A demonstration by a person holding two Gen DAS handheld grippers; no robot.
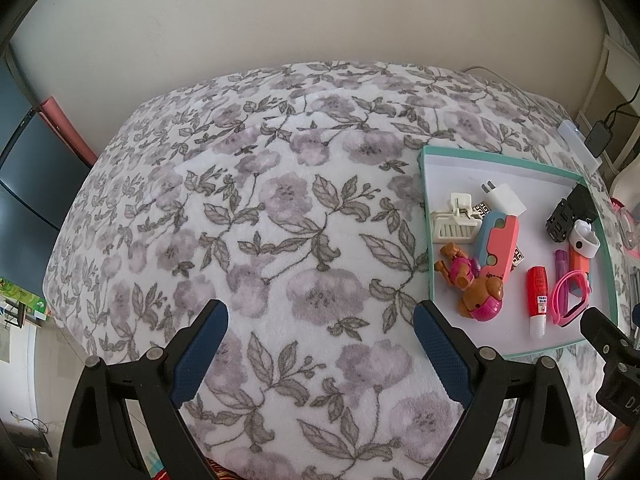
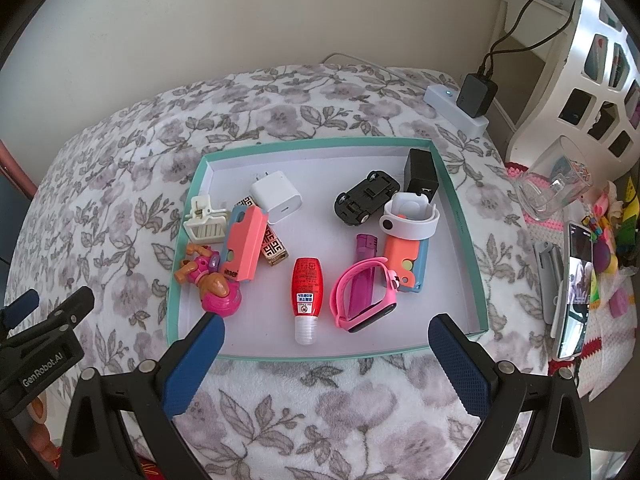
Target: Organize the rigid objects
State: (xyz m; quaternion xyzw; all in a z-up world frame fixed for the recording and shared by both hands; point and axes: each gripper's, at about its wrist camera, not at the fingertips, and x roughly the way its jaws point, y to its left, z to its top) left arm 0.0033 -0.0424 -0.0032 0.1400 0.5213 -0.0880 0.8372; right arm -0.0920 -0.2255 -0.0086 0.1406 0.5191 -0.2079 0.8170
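A plain cream wall backs a surface draped in a white fleece blanket printed with grey-purple flowers; whether a bed or a table lies beneath cannot be determined. On the blanket sits a shallow rectangular cardboard box with teal walls and a white floor, holding all the rigid items. Along its left side lie a cream plastic hair claw, a white cube-shaped wall charger, a coral and blue plastic toy gun resting across a gold-patterned rectangular lighter, and a brown toy puppy figure in a pink outfit. At the centre a red glue bottle with a white ribbed cap lies flat. To the right are a pink rubber wristband watch lying over a translucent purple lighter, a second coral and blue toy gun, a white watch band, an overturned black toy car and a black power adapter against the right wall. The right gripper hovers over the box's near edge, its blue-padded jaws spread wide with nothing between them. The left gripper hangs over bare blanket left of the box, jaws likewise spread and empty.
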